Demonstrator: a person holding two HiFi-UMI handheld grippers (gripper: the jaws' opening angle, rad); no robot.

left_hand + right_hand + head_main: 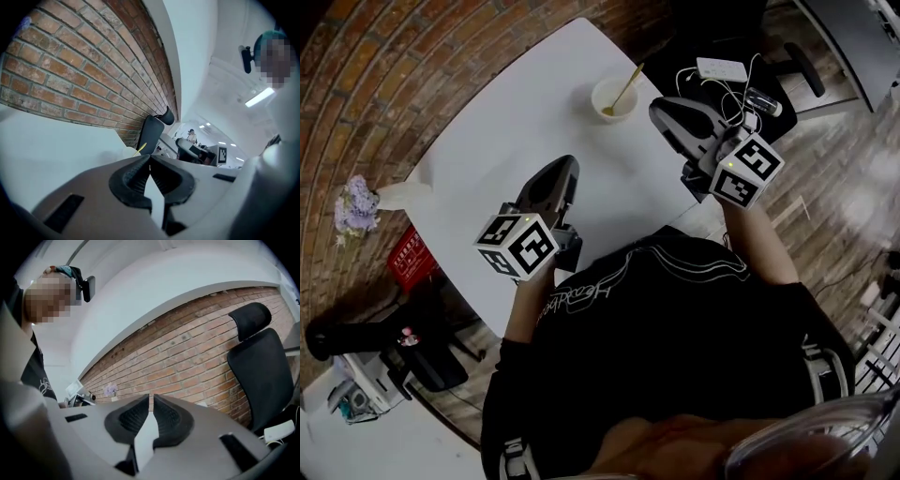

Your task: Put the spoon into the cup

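Observation:
A white cup (613,97) stands near the far edge of the white table (506,141). A yellow spoon (625,88) rests in it, handle leaning out toward the far right. My left gripper (568,165) hovers over the table's middle, short of the cup, jaws together with nothing between them. My right gripper (657,109) is just right of the cup, also shut and empty. In the left gripper view the shut jaw tips of the left gripper (149,161) point toward the cup (127,152) and the spoon handle (142,148). The right gripper (151,397) faces a brick wall.
A small vase of purple flowers (355,207) lies off the table's left corner, a red item (410,254) below it. A white power strip with cables (721,70) sits on the floor beyond the table. A black office chair (262,366) stands by the brick wall.

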